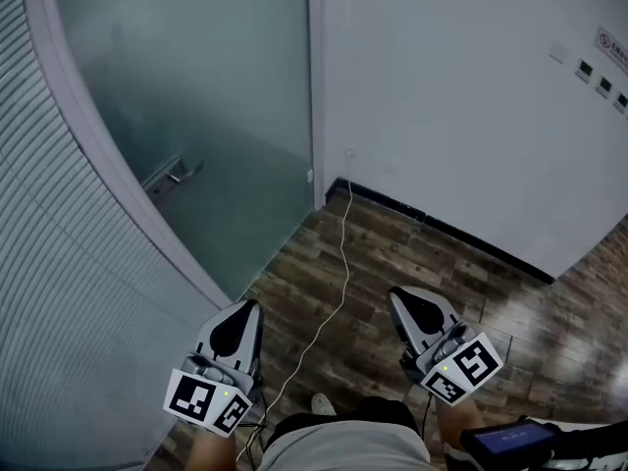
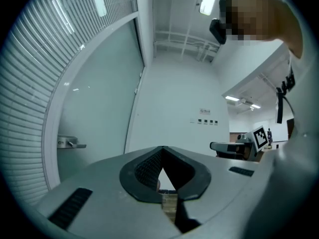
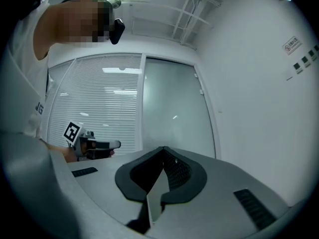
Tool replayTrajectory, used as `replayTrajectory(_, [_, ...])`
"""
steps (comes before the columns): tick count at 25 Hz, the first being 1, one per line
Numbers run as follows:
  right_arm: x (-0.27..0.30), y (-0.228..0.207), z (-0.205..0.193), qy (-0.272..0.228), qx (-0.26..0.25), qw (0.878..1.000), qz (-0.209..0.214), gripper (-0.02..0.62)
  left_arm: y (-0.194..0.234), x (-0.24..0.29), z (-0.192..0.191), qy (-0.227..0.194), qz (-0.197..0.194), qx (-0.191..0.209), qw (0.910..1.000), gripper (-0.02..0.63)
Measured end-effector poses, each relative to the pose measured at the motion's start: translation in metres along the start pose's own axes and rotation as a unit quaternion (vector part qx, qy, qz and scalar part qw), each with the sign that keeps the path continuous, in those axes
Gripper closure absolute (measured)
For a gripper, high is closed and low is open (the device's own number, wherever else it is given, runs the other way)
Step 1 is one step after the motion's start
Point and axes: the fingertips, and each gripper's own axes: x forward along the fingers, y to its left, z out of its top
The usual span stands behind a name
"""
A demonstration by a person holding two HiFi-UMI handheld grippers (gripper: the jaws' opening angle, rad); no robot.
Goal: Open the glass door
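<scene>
A plain white wall (image 1: pixel 461 116) fills the right half of the head view, and beside it on the left stands the tall frosted pale-green glass door (image 1: pixel 216 96), its right edge against a white frame post. Left of the door runs a partition of fine horizontal white slats (image 1: pixel 59 312) (the lens bends its frame into a curve). Dark brown wood-plank floor (image 1: pixel 392 253) lies below, with a black skirting strip (image 1: pixel 461 232) along the foot of the wall. A thin white cable (image 1: pixel 344 248) trails from the corner by the door across the planks towards the person, whose grey shirt (image 1: pixel 343 451) shows at the bottom edge.

The door's small silver lever handle (image 1: pixel 173 177) sits on the door's left side, well apart from both grippers. The grey left gripper (image 1: pixel 251 308) points towards the foot of the door; its own view shows the two dark ribbed pads (image 2: pixel 145 167) meeting at the tip with nothing between them. The grey right gripper (image 1: pixel 396 295) is held near it on the right over the floor, its jaws likewise pressed together and empty. Each carries a black-and-white marker cube (image 1: pixel 208 400) at its rear. Small dark wall switches (image 1: pixel 603 84) sit high at the right
</scene>
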Motion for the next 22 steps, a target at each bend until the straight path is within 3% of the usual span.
replayTrajectory(11, [0.133,-0.012,-0.016,-0.015,0.017,0.994,0.104,0.594,0.092,0.011,0.005,-0.024,0.096,0.012,0.9950,0.612])
replayTrajectory(15, [0.193,-0.021,-0.041,-0.012,0.021,0.988,0.152,0.595,0.138,0.020,-0.010,-0.037,0.147,0.008,0.9884,0.612])
replayTrajectory(22, [0.273,-0.061,-0.042,-0.012,0.030,0.976,0.217,0.595,0.178,0.071,-0.003,-0.046,0.206,0.009,0.9775,0.612])
